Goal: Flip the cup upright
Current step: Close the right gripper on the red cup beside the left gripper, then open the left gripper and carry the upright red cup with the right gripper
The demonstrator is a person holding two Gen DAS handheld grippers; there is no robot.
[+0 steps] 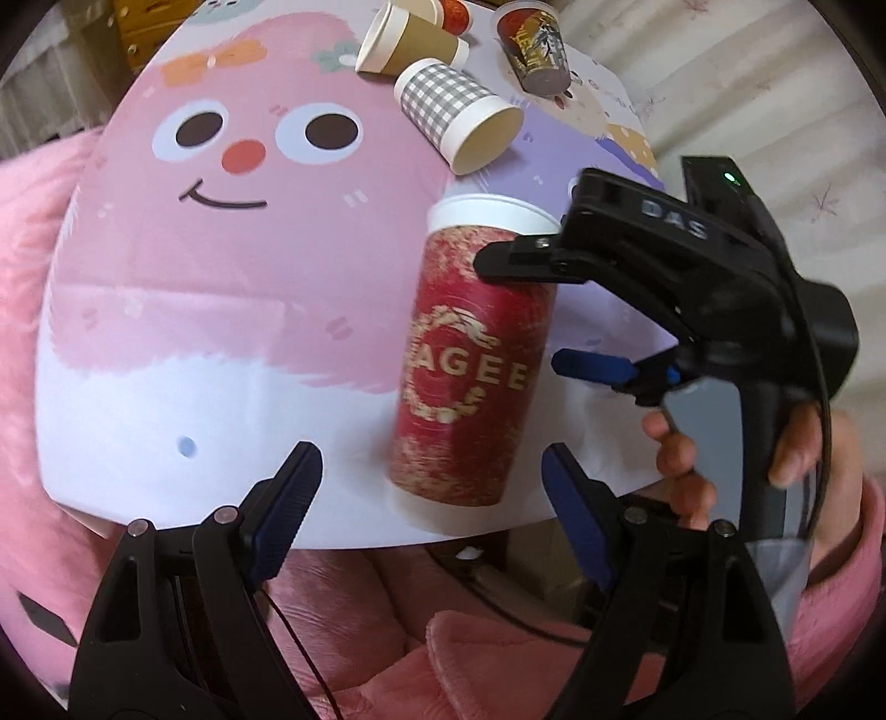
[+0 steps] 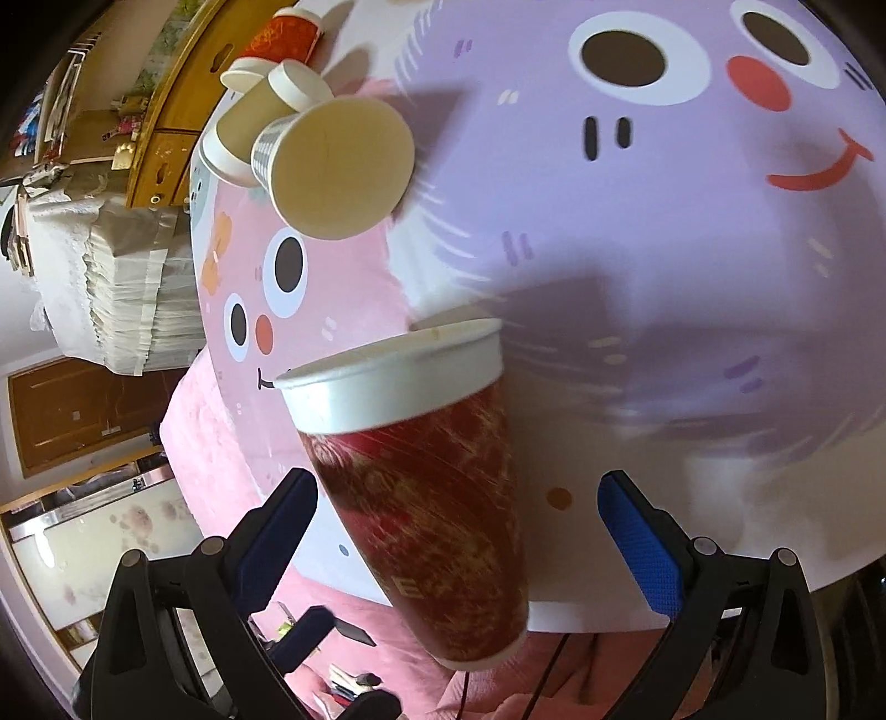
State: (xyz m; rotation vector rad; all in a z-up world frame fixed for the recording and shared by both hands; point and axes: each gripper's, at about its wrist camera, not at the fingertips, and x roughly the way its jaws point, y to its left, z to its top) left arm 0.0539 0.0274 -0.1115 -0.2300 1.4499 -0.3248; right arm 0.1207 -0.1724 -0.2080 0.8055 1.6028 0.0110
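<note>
My right tool (image 2: 459,531) is spread wide around the red cup (image 1: 470,360), which stands upright, low centre, near the worktop (image 1: 166,387) edge. Left tool (image 1: 426,498) hangs released too, clear of it.

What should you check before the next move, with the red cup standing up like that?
1. Red cup stands rim up: ok.
2. Its base sits on the table: ok, but near the front edge.
3. Right gripper is open wide, with the cup between its fingers: ok.
4. Right gripper is clear of the cup: cannot tell. In the left wrist view one finger looks to be against its side.
5. Left gripper is open and empty: ok.
6. Checked cup and brown cup are upright: not ok, both lie on their sides.
</note>
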